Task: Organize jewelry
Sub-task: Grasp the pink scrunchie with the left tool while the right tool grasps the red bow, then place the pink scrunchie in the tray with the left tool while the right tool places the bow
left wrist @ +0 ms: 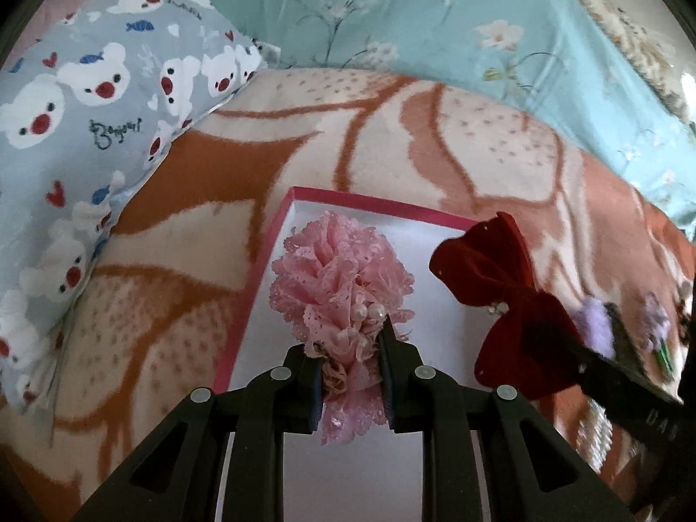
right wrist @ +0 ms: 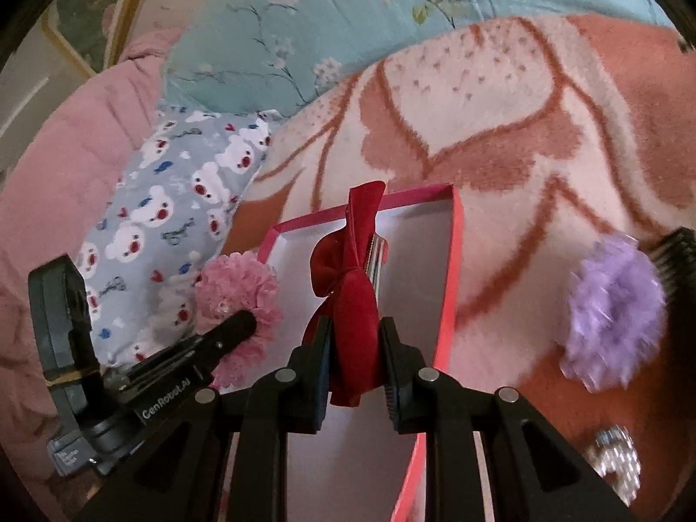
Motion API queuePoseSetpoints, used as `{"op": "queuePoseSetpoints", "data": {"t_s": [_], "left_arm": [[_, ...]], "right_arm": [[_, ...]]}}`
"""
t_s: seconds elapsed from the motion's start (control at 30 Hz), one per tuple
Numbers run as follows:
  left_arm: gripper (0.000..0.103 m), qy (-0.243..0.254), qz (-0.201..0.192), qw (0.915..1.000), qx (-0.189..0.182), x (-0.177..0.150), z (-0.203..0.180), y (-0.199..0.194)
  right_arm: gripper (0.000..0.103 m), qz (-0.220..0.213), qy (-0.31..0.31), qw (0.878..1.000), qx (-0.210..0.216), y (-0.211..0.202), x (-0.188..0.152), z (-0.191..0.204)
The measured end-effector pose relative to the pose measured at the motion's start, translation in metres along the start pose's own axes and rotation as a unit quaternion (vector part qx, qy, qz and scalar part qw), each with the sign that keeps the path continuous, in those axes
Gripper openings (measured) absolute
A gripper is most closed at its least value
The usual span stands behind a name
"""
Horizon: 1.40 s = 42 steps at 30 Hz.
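A shallow box with a pink rim [left wrist: 348,195] and white inside lies on the bed; it also shows in the right wrist view [right wrist: 454,261]. My left gripper [left wrist: 350,348] is shut on a pink lace flower hair piece [left wrist: 339,269] with pearls, held over the box. My right gripper [right wrist: 354,339] is shut on a dark red velvet bow clip [right wrist: 352,278], held above the box. The bow [left wrist: 491,269] and right gripper also show at the right of the left wrist view. The pink flower [right wrist: 237,291] and left gripper show at the left of the right wrist view.
The box rests on an orange and cream blanket [left wrist: 435,139]. A purple fluffy hair piece [right wrist: 613,313], a sparkly silver piece [right wrist: 617,456] and a dark comb [right wrist: 678,252] lie right of the box. A bear-print pillow [left wrist: 87,122] is at the left, a teal floral quilt [left wrist: 391,13] behind.
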State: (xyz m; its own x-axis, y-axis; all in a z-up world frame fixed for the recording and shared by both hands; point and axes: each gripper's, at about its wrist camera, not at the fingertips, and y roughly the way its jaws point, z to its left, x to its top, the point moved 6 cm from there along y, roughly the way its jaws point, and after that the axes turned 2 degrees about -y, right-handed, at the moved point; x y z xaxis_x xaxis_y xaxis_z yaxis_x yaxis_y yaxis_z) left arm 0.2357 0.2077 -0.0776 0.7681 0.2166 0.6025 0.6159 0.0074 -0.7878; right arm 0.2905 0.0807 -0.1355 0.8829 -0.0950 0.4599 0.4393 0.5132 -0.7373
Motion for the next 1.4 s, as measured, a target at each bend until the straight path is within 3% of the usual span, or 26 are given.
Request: {"op": "queuePoseSetpoints", "data": {"t_s": [0.27, 0.47, 0.53, 0.6, 0.8, 1.03, 1.4], "left_arm": [[0.021, -0.014, 0.049, 0.9986, 0.015, 0.022, 0.010, 0.066], [0.030, -0.013, 0.058, 0.9980, 0.019, 0.027, 0.010, 0.079], [0.038, -0.008, 0.060, 0.9979, 0.026, 0.028, 0.009, 0.079], [0.060, -0.006, 0.063, 0.9973, 0.036, 0.026, 0.010, 0.079], [0.062, -0.002, 0.067, 0.9972, 0.033, 0.016, 0.010, 0.064], [0.069, 0.008, 0.039, 0.9983, 0.042, 0.009, 0.009, 0.030], [0.069, -0.004, 0.020, 0.9998, -0.003, -0.020, -0.009, -0.034]], "right_arm": [[0.020, 0.021, -0.004, 0.999, -0.024, 0.038, 0.005, -0.003], [0.023, 0.030, -0.026, 0.999, -0.031, 0.041, 0.005, 0.000], [0.025, 0.033, -0.032, 0.998, -0.033, 0.041, 0.006, 0.002], [0.027, 0.035, -0.034, 0.998, -0.029, 0.041, 0.006, 0.003], [0.047, 0.032, -0.040, 0.998, -0.022, 0.034, 0.006, 0.007], [0.047, 0.011, -0.042, 0.999, -0.014, 0.004, 0.005, 0.010], [0.052, -0.018, -0.021, 0.999, -0.022, -0.060, -0.008, -0.016]]}}
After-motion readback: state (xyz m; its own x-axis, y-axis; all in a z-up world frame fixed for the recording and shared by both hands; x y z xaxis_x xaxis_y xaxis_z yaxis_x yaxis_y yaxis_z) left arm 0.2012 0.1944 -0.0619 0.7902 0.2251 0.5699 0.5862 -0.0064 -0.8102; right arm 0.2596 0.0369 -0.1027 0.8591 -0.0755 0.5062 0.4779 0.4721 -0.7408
